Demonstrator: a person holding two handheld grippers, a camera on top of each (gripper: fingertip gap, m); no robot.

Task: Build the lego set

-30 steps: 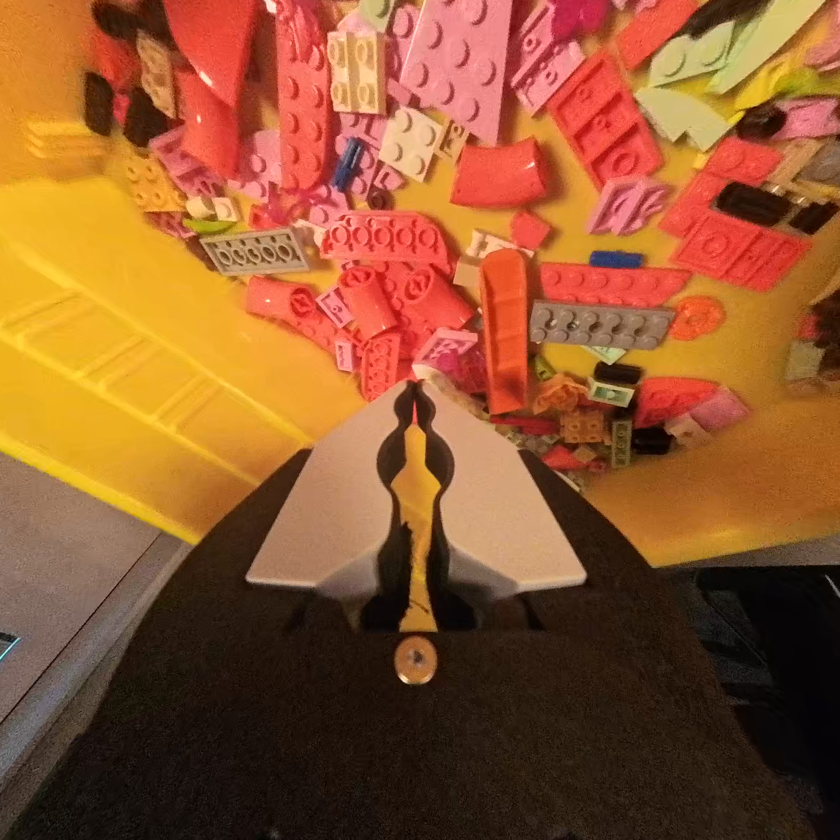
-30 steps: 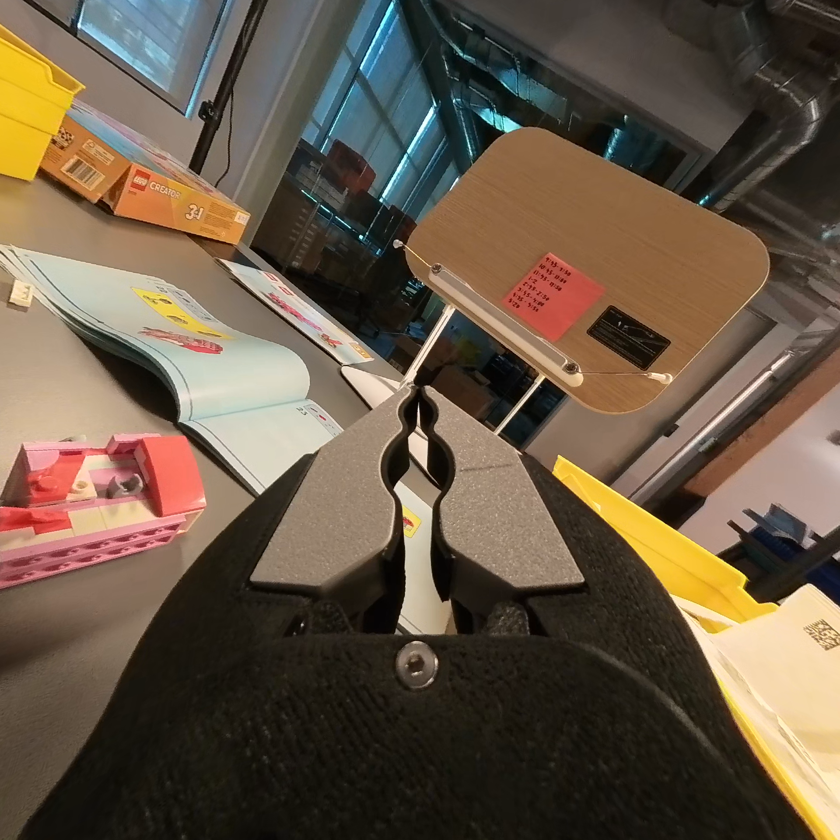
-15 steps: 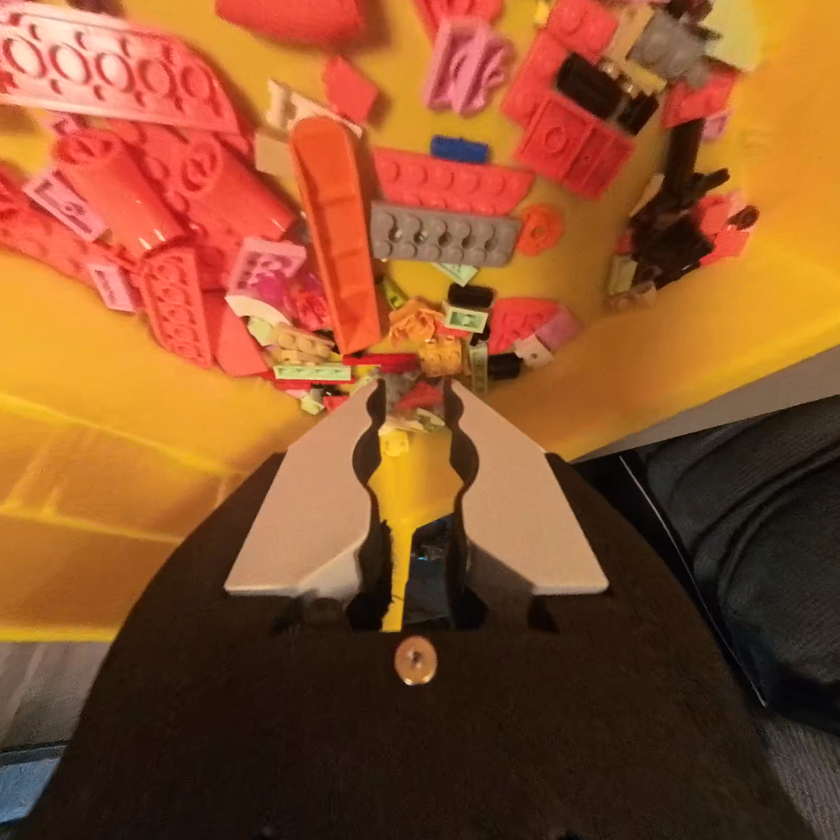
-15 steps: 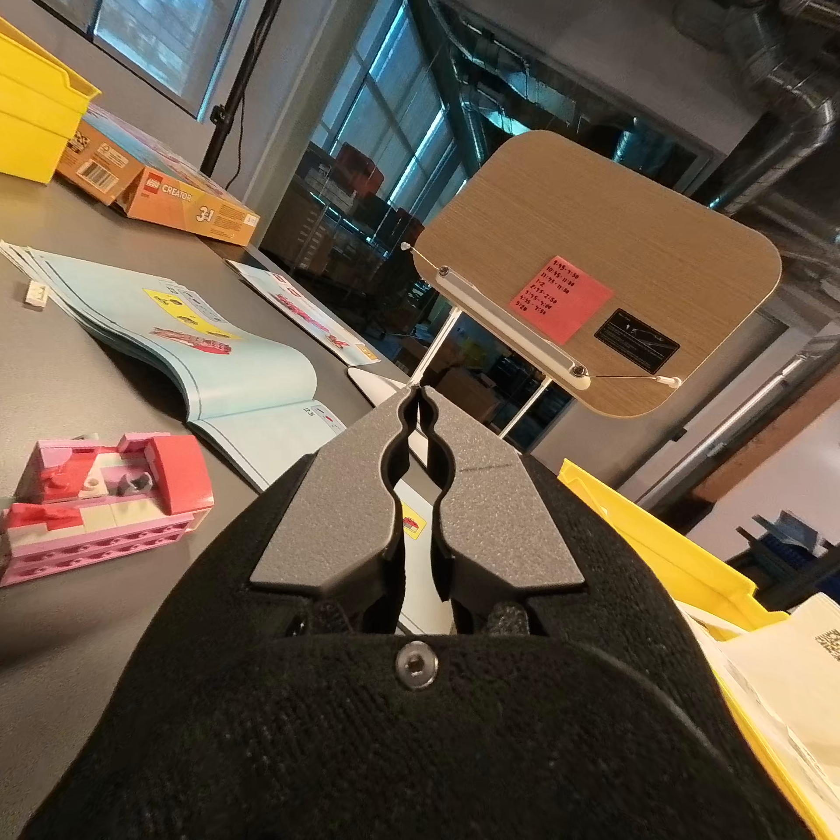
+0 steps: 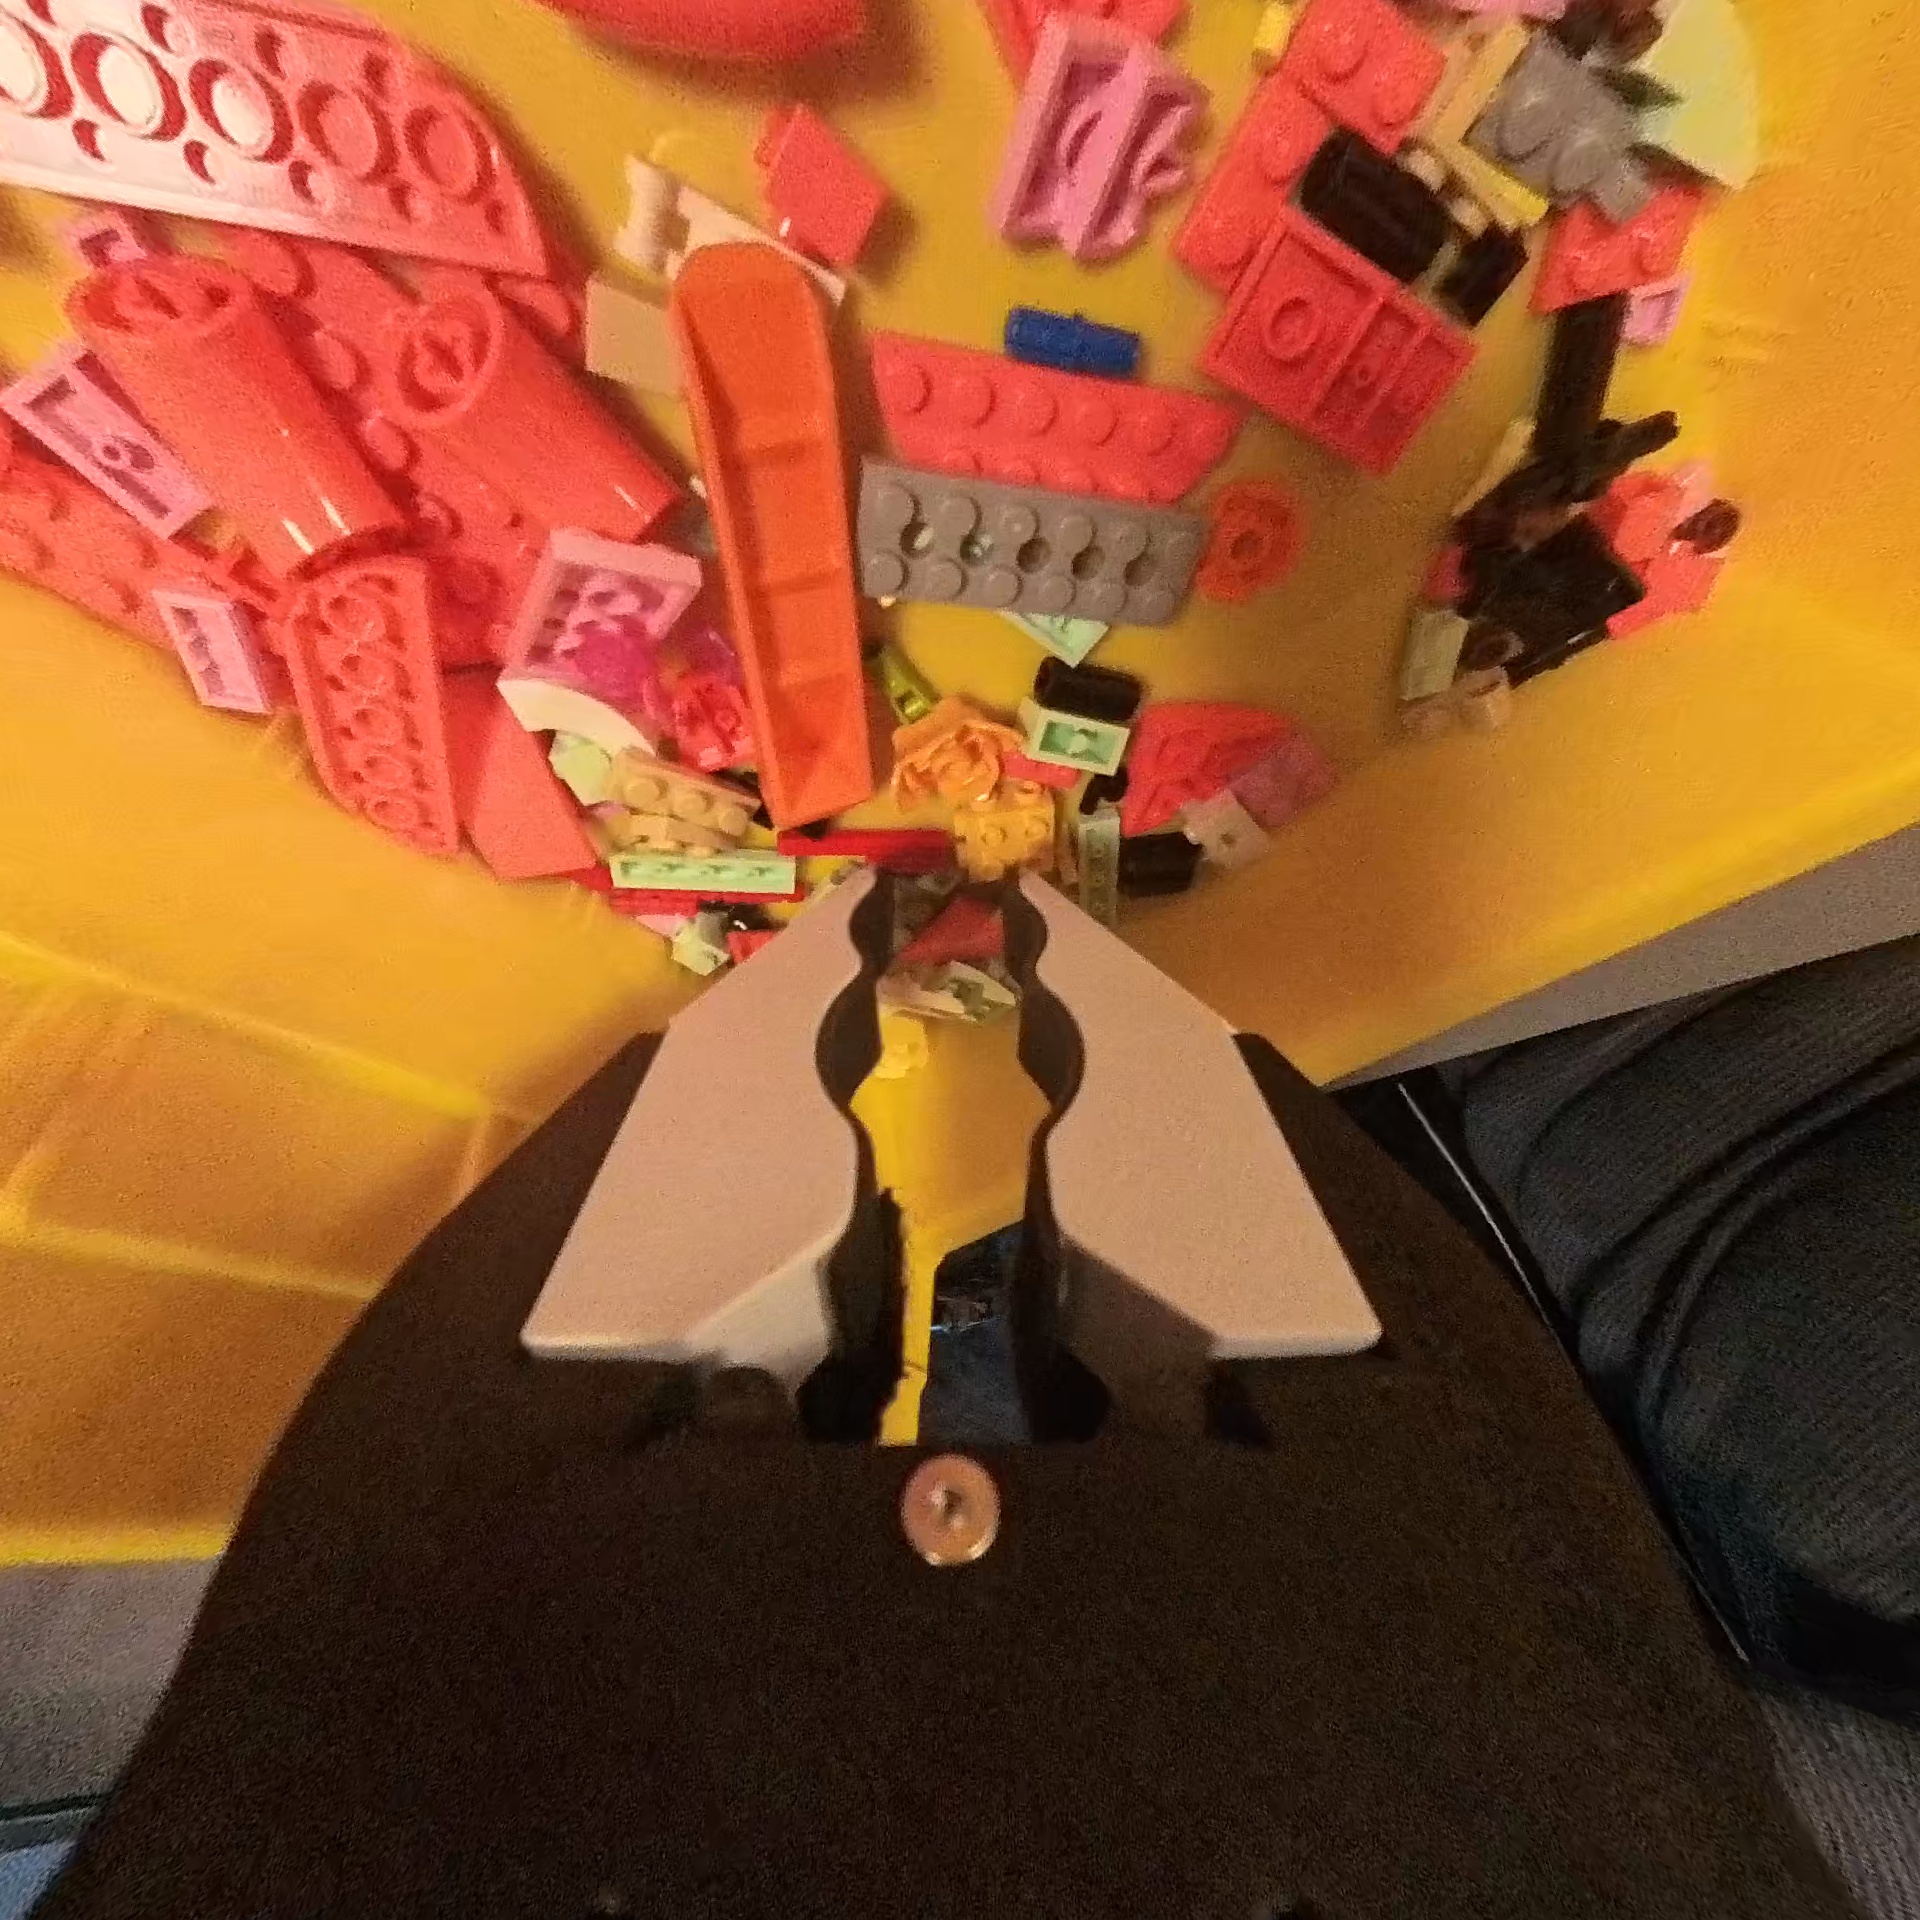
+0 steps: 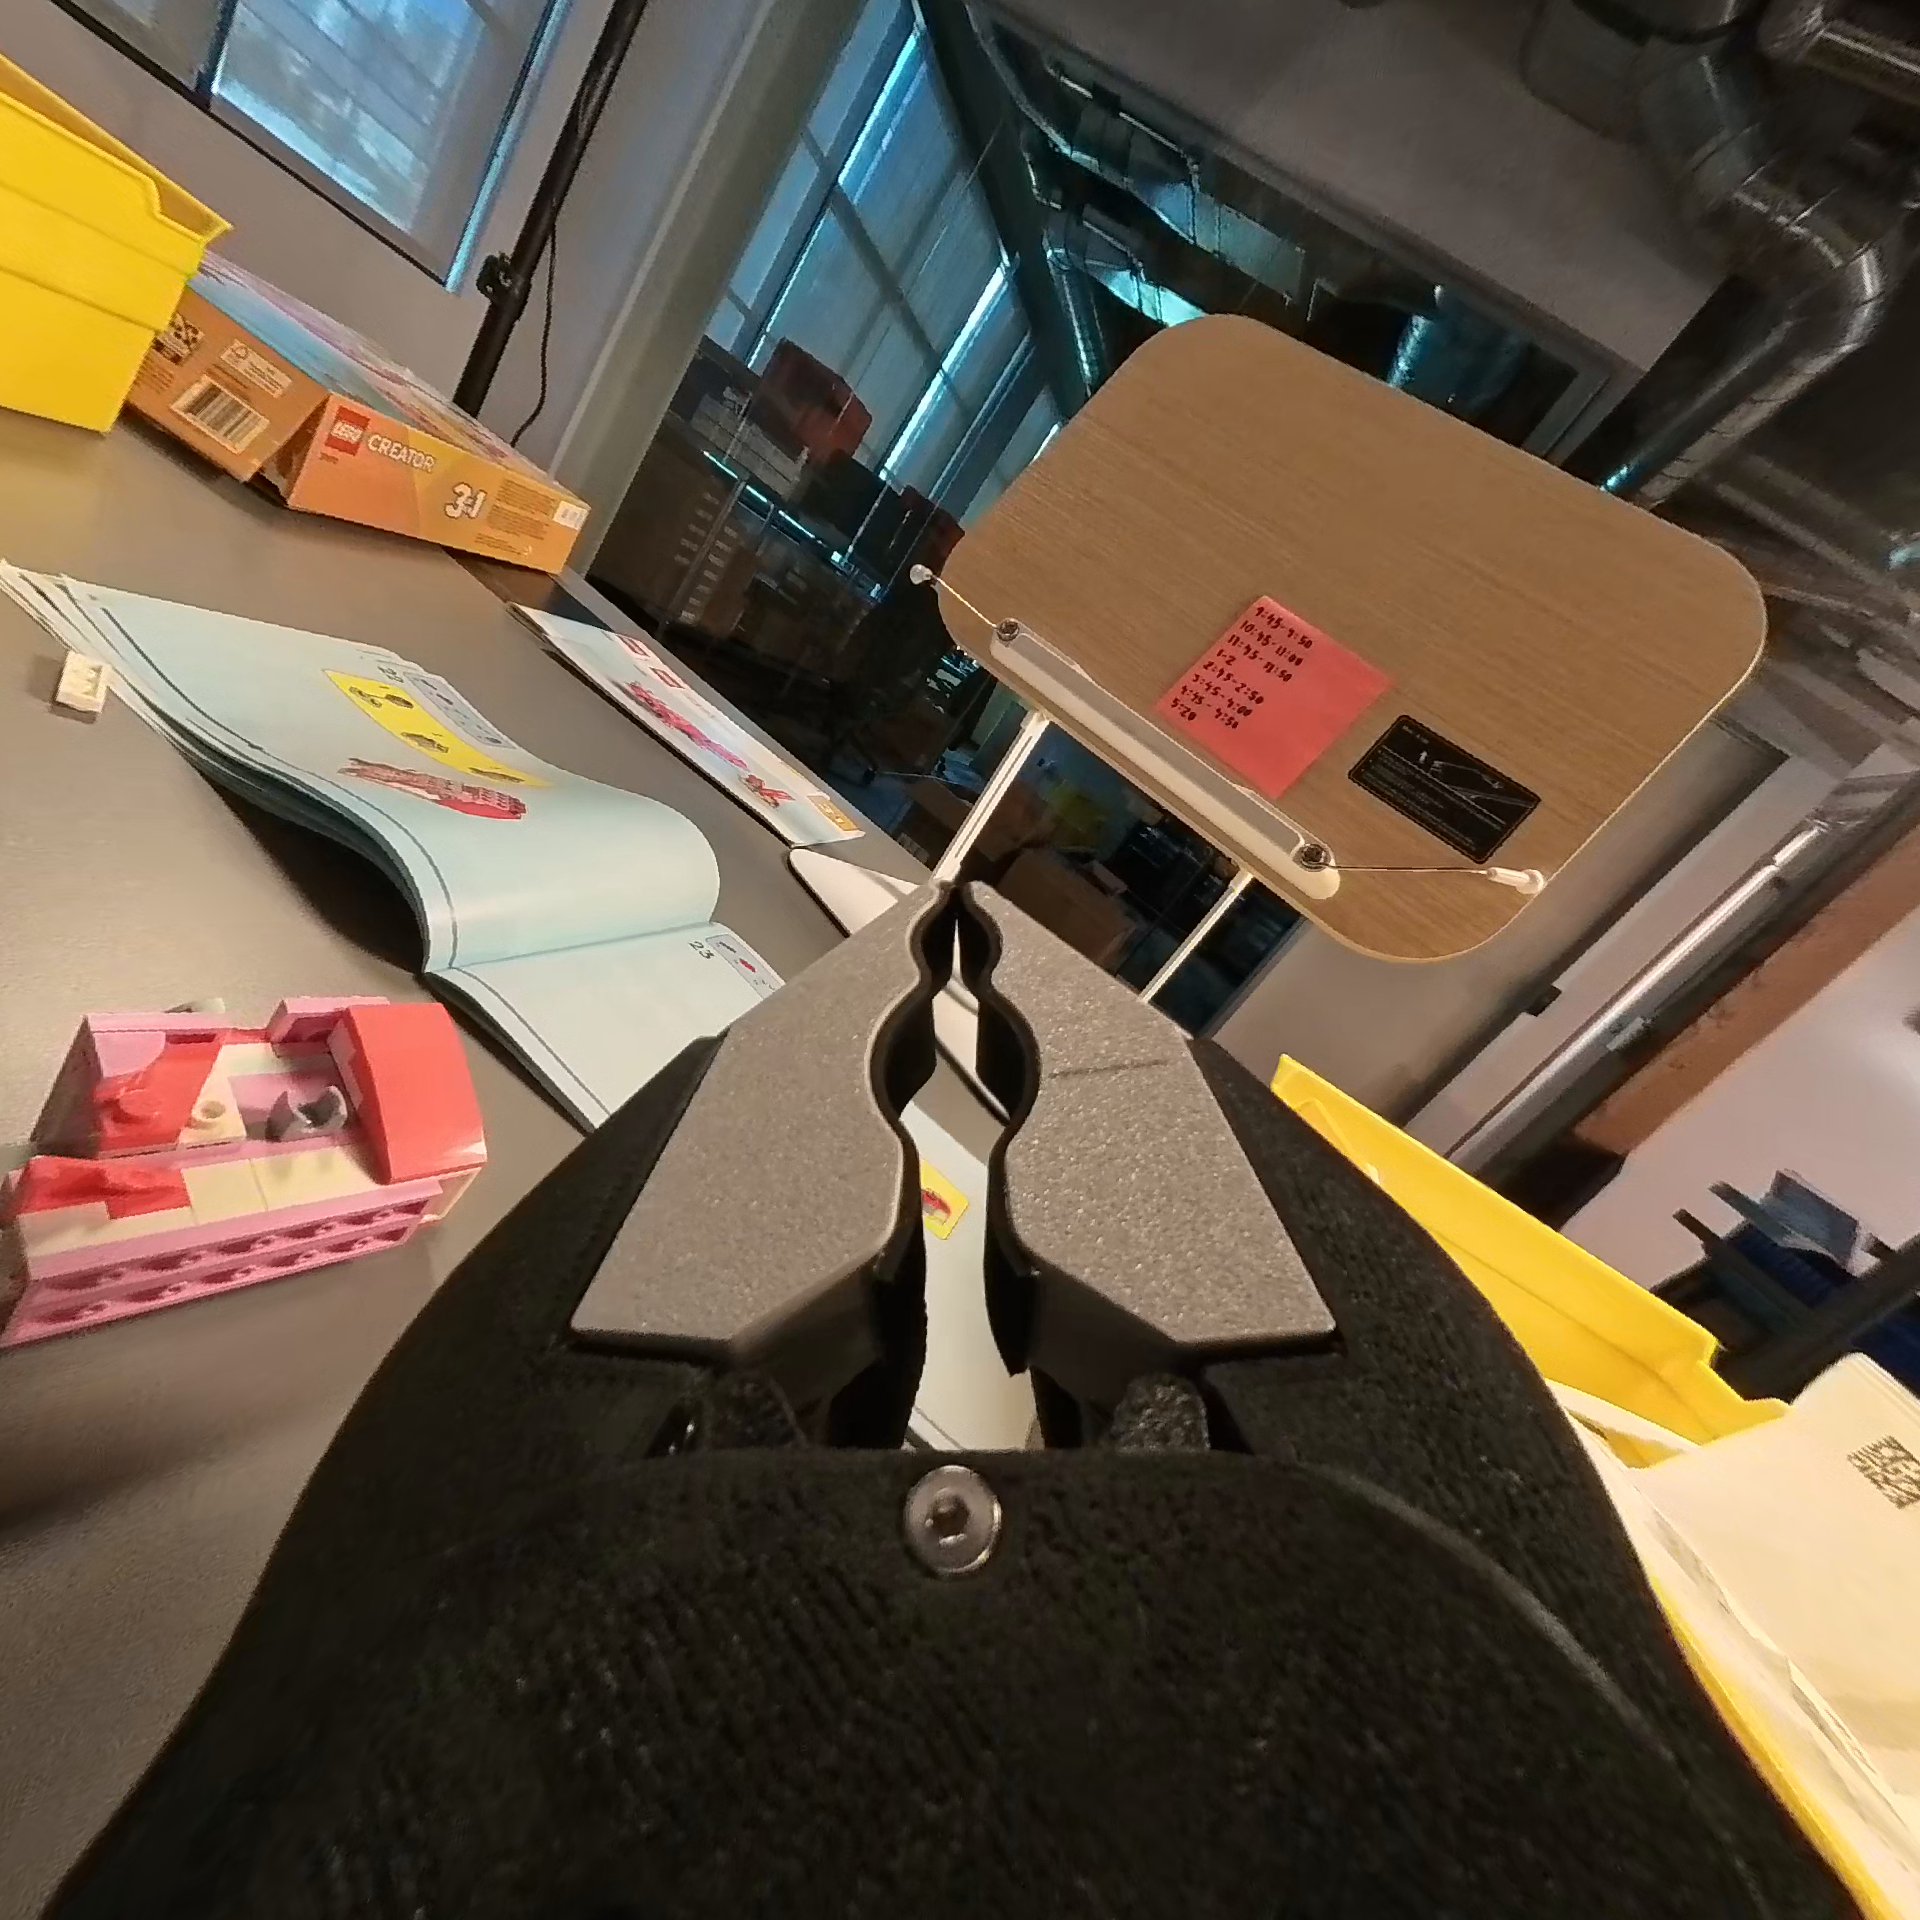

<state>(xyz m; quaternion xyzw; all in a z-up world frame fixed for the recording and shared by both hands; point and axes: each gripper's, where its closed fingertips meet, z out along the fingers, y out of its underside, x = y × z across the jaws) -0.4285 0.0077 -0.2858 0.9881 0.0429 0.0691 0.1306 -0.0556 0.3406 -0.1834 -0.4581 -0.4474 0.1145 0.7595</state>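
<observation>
While the right tool [image 6: 957, 891] is idling pinched shut and bare above the worktop [image 6: 156, 914] beside the half-built pink model [image 6: 223, 1153], the left tool [image 5: 943, 902], narrowly parted, is straddling a small red piece [image 5: 951, 935] in the yellow bin [image 5: 260, 987], nothing visibly gripped yet.

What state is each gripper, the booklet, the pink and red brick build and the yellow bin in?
Left gripper: jaws apart, over small bricks.
Right gripper: shut, empty.
Pale blue instruction booklet: lying open.
Pink and red brick build: partly assembled, on table.
Yellow plastic bin: holding loose bricks.
</observation>
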